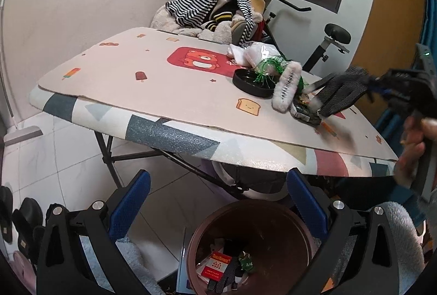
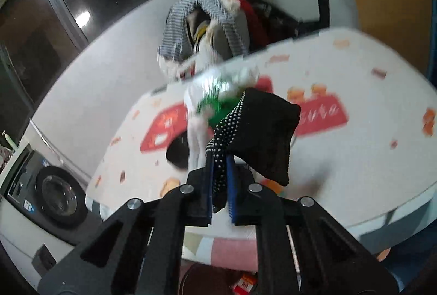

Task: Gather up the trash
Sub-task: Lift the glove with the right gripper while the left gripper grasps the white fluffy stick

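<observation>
While right claw (image 2: 220, 185) grips glove (image 2: 262, 131) | tinsel (image 1: 269, 67), lid (image 1: 252, 82) nearby

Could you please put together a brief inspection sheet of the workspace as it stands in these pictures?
Surface: folding table under a cartoon-print mat; its left part is bare.
Job's things: black dotted glove gripped in the right claw; brown bin on the floor below the table edge, already holding a second glove and a red packet.
Clutter: black round lid, green tinsel, white fuzzy loop, white plastic bag and dark wrappers on the table's right side.
Grippers: left claw open and empty above the bin; right claw shut.
Cables: nothing seen.
Surroundings: clothes pile, exercise bike, washing machine.
</observation>
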Available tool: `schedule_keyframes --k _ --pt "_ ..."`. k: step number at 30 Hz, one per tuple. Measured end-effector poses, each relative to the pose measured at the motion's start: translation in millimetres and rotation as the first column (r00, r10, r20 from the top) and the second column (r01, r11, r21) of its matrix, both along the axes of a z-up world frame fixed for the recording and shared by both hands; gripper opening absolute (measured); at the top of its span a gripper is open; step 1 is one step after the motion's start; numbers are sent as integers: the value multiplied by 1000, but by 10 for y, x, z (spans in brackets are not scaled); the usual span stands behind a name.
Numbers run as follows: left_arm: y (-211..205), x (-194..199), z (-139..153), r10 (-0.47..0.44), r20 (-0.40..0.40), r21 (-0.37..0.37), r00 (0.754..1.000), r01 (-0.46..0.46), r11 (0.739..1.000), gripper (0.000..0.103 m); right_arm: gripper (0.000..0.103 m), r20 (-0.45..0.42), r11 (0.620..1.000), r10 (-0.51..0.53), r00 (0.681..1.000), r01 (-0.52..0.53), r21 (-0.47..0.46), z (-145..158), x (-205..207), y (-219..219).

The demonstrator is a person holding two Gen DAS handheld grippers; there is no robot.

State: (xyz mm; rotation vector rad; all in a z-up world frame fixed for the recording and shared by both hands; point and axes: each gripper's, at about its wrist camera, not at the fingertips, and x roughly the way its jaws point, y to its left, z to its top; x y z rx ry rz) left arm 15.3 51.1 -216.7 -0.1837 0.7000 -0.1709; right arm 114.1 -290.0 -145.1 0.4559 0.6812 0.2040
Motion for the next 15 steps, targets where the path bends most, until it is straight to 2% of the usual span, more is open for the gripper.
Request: schedule_keyframes --k 8,11,15 --pt "-86 6 3 -33 0 29 999 33 999 97 12 138 997 -11 990 22 -78 423 -95 -309" --pt "-102 62 7 -50 -17 22 999 50 999 97 12 129 995 2 992 11 -99 402 -117 -380" --pt "-252 247 57 -120 -40 39 992 121 992 97 12 96 992 6 995 6 -128 297 -143 -380"
